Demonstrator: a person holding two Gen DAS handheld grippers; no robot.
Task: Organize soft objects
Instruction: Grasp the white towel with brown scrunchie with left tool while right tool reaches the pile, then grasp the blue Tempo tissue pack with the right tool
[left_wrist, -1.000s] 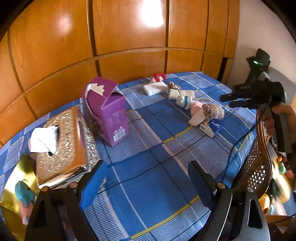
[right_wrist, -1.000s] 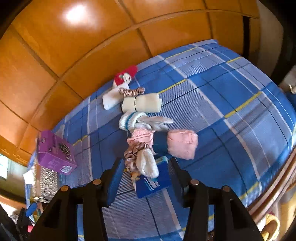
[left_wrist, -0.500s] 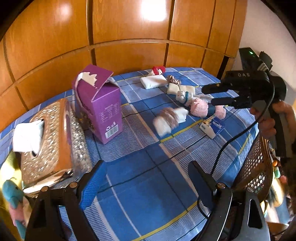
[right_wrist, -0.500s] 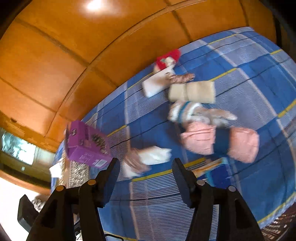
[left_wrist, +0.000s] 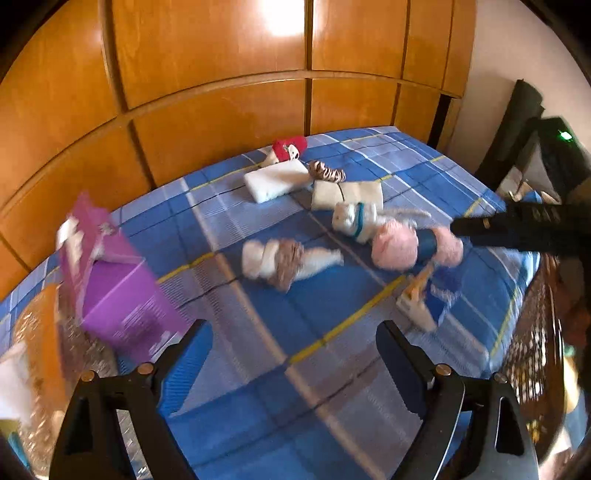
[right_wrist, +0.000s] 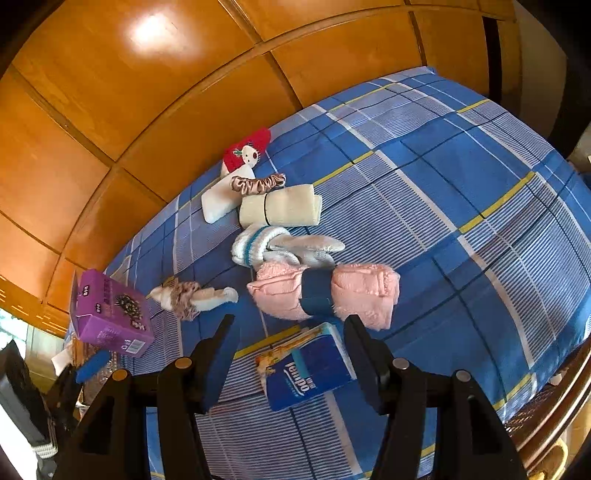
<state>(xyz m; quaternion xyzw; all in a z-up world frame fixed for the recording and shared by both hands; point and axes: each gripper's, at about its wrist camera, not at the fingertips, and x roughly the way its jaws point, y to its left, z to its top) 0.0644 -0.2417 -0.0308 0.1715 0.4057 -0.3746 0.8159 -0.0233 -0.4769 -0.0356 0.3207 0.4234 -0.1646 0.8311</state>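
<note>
Since a second ago, the scrunchie-wrapped white bundle (right_wrist: 194, 295) has left my right tool (right_wrist: 290, 360) and lies ahead-left of it on the bed (right_wrist: 461, 192). Both tools are released; my left tool (left_wrist: 293, 363) holds nothing.

Two scrunchies (right_wrist: 258, 183) (right_wrist: 184, 295), two boxes (right_wrist: 110, 314) (left_wrist: 40, 354).
</note>
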